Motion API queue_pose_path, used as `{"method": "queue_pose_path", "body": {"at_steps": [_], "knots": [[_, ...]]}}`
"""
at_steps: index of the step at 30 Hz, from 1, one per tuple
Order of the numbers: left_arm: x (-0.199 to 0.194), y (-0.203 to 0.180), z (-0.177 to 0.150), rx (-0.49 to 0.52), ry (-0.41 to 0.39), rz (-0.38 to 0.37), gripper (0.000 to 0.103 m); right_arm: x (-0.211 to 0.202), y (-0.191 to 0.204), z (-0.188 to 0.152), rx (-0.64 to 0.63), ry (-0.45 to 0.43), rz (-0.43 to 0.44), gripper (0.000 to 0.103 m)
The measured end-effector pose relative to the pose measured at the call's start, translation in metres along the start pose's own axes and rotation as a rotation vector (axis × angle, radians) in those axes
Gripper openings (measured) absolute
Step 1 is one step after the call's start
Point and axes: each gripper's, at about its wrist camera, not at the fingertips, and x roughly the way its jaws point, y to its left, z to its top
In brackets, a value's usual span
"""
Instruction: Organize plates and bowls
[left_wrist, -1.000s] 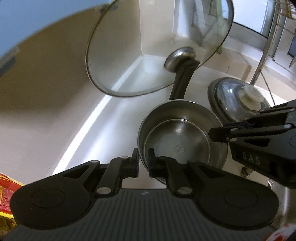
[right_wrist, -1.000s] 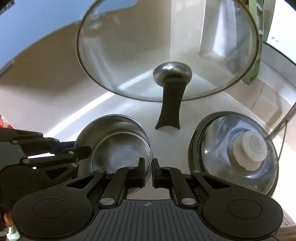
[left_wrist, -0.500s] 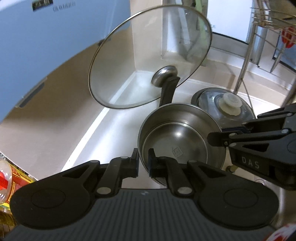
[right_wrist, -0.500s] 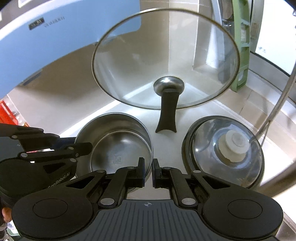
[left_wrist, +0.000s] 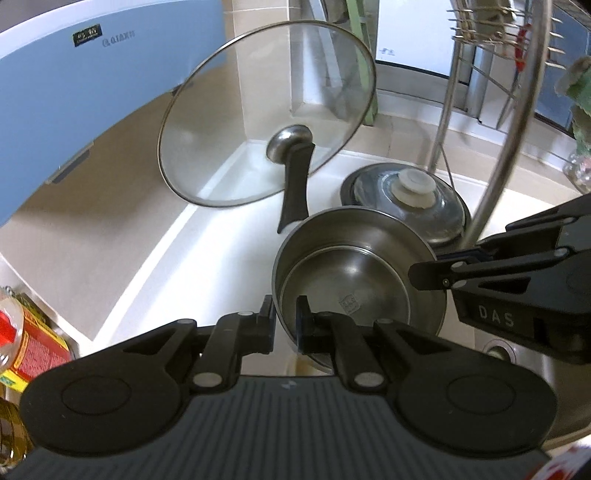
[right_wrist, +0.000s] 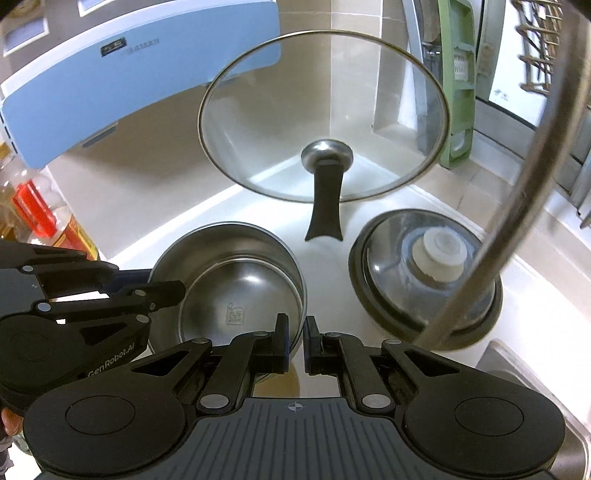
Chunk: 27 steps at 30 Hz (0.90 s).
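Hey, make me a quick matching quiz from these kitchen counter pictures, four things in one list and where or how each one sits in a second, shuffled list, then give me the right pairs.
Things:
1. steel bowl
2. big glass lid
3. small lid with white knob
4. left gripper

Place or state:
A. lying flat on the counter, knob up
B. gripped by its rim from two sides
C. propped on edge in the wall corner, knob facing the cameras
D. shut on the bowl's near rim

Pairs: 1-B, 2-C, 3-A, 4-D
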Motion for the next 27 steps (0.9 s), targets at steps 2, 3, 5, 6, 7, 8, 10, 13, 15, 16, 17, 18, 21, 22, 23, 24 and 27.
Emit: {"method": "queue_pose_path", "body": {"at_steps": [2, 3, 5, 6, 7, 8, 10, 13, 15, 16, 17, 18, 21, 22, 23, 24, 27], "knots": [[-0.001, -0.002, -0.005, -0.003, 0.007, -0.003, 0.008, -0.001, 0.0, -0.005, 0.001, 0.007, 0.002, 0.007], [-0.001, -0.002, -0.007, -0.003, 0.01, -0.003, 0.008, -0.002, 0.001, -0.007, 0.001, 0.01, 0.004, 0.007], [-0.003, -0.002, -0.012, -0.005, 0.017, -0.003, 0.008, -0.002, 0.002, -0.012, -0.001, 0.019, 0.008, 0.007], [-0.003, -0.003, -0.014, -0.004, 0.021, -0.005, 0.008, -0.002, 0.003, -0.014, -0.003, 0.024, 0.01, 0.007], [-0.003, -0.003, -0.017, -0.004, 0.024, -0.006, 0.008, -0.001, 0.003, -0.016, -0.003, 0.028, 0.012, 0.007], [-0.003, -0.004, -0.019, -0.006, 0.029, -0.007, 0.008, -0.001, 0.003, -0.018, -0.004, 0.032, 0.013, 0.007], [-0.004, -0.005, -0.024, -0.007, 0.035, -0.009, 0.008, -0.001, 0.003, -0.022, -0.007, 0.039, 0.016, 0.007], [-0.004, -0.007, -0.029, -0.007, 0.048, -0.013, 0.009, -0.001, 0.003, -0.028, -0.009, 0.053, 0.018, 0.007], [-0.002, -0.008, -0.031, -0.007, 0.056, -0.014, 0.009, 0.0, 0.003, -0.03, -0.01, 0.062, 0.02, 0.007], [-0.002, -0.008, -0.032, -0.007, 0.059, -0.013, 0.009, 0.001, 0.003, -0.031, -0.009, 0.066, 0.021, 0.007], [-0.001, -0.009, -0.033, -0.008, 0.063, -0.013, 0.009, 0.002, 0.002, -0.032, -0.008, 0.07, 0.022, 0.007], [0.0, -0.009, -0.033, -0.008, 0.066, -0.013, 0.009, 0.003, 0.001, -0.032, -0.007, 0.075, 0.024, 0.007], [0.001, -0.009, -0.035, -0.009, 0.076, -0.015, 0.009, 0.005, 0.001, -0.034, -0.01, 0.085, 0.026, 0.007], [0.002, -0.009, -0.036, -0.009, 0.081, -0.015, 0.009, 0.006, 0.002, -0.034, -0.013, 0.088, 0.026, 0.007], [0.002, -0.009, -0.036, -0.009, 0.084, -0.016, 0.009, 0.007, 0.002, -0.035, -0.014, 0.093, 0.027, 0.007], [0.003, -0.009, -0.036, -0.008, 0.087, -0.017, 0.009, 0.008, 0.002, -0.035, -0.014, 0.096, 0.028, 0.007], [0.007, -0.009, -0.038, -0.013, 0.1, -0.021, 0.009, 0.011, 0.001, -0.036, -0.014, 0.107, 0.029, 0.007]]}}
